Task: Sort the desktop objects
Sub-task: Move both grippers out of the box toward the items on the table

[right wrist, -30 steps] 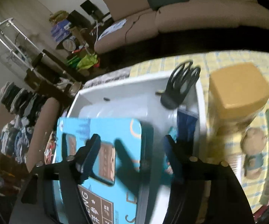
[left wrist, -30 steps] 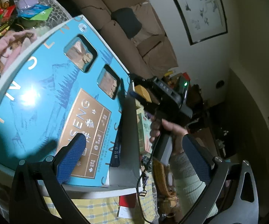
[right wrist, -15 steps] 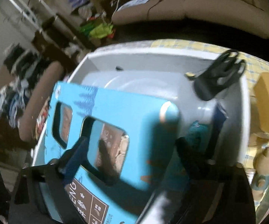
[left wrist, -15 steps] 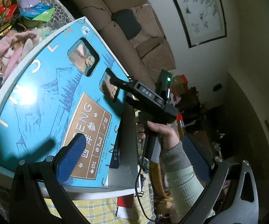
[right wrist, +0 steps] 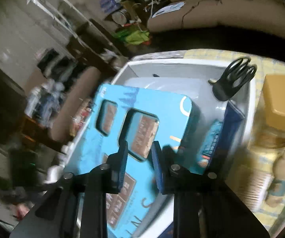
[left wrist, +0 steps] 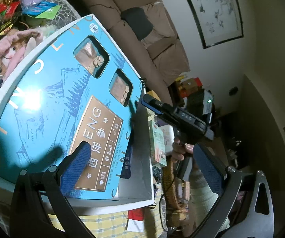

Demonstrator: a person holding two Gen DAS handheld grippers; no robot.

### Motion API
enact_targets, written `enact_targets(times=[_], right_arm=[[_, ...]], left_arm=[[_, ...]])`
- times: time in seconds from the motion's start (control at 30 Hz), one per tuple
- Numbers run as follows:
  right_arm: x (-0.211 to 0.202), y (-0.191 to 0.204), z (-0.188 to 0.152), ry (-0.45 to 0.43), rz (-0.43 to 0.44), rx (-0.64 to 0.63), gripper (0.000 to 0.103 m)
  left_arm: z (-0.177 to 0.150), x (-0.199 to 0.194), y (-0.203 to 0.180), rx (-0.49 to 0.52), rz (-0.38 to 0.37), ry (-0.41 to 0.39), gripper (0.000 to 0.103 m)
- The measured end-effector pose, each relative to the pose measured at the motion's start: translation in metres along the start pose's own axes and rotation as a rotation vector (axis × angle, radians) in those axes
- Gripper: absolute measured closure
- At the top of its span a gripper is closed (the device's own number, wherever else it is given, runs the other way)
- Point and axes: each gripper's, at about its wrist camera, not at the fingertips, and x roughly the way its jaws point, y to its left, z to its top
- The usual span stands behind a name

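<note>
Your left gripper (left wrist: 142, 164) has black arms, silver screws and textured blue pads (left wrist: 77, 164); your pale-sleeved hand (left wrist: 179, 150) shows bare skin.
</note>
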Motion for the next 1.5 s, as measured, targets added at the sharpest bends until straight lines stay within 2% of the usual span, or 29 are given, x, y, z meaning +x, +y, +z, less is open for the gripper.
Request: enact_targets(times=[0.03,0.17,0.23,0.27,0.3,0.37,0.47,0.57,0.63,0.7,0.87,0.93,1.03,1.1,1.2,1.3,1.37,1.43,1.5], right_arm=[[-0.001,0.006,-0.002,0.001,-0.054,-0.023,0.075],[-0.004,0.028,-0.003,-0.037,-0.166,-0.108,0.075],[-0.007,0.041,0.002,-0.075,-0.26,-0.182,0.07],[-0.008,0.046,0.008,-0.088,-0.281,-0.203,0.061],[-0.006,0.051,0.015,-0.096,-0.29,-0.219,0.054],[0.005,0.061,0.034,-0.088,-0.313,-0.252,0.047],[0.04,0.073,0.067,-0.015,-0.343,-0.25,0.047],[0.062,0.07,0.077,0.038,-0.39,-0.212,0.046],[0.079,0.056,0.075,0.121,-0.383,-0.152,0.04],[0.078,0.05,0.069,0.116,-0.449,-0.169,0.038],[0.032,0.048,0.055,0.006,-0.404,-0.128,0.039],[0.002,0.054,0.041,-0.052,-0.374,-0.125,0.039],[-0.039,0.063,0.009,-0.093,-0.36,-0.134,0.035],[-0.073,0.065,-0.021,-0.112,-0.368,-0.137,0.029],[-0.113,0.059,-0.067,-0.148,-0.377,-0.106,0.027],[-0.152,0.05,-0.119,-0.194,-0.406,-0.068,0.025],[-0.171,0.043,-0.158,-0.22,-0.482,-0.056,0.025],[-0.187,0.031,-0.193,-0.232,-0.546,-0.029,0.025],[-0.197,0.016,-0.222,-0.25,-0.551,0.039,0.025]], left_arm=[[0.0,0.0,0.0,0.003,0.006,0.0,0.0],[0.0,-0.001,-0.001,0.018,0.026,-0.006,0.0],[0.0,-0.002,-0.003,0.026,0.035,-0.009,0.0],[0.0,-0.002,-0.004,0.031,0.038,-0.01,0.0],[0.0,-0.002,-0.004,0.038,0.044,-0.011,0.0],[-0.001,-0.003,-0.005,0.048,0.059,-0.017,0.0],[0.0,-0.003,-0.004,0.048,0.072,-0.019,0.0],[0.003,-0.003,-0.001,0.041,0.078,-0.01,0.0],[0.004,-0.003,-0.001,0.045,0.086,-0.01,0.0],[0.004,-0.004,-0.001,0.049,0.099,-0.005,0.0],[0.002,-0.003,-0.011,0.086,0.095,0.001,0.0],[-0.001,-0.001,-0.016,0.117,0.12,0.007,0.0],[-0.009,0.009,-0.03,0.193,0.17,0.029,0.0],[-0.019,0.019,-0.042,0.264,0.217,0.044,0.0],[-0.039,0.035,-0.062,0.376,0.259,0.074,0.0],[-0.065,0.051,-0.084,0.47,0.236,0.124,0.0],[-0.089,0.062,-0.099,0.532,0.215,0.168,0.0],[-0.116,0.073,-0.11,0.563,0.197,0.196,0.0],[-0.143,0.082,-0.117,0.578,0.193,0.22,0.0]])
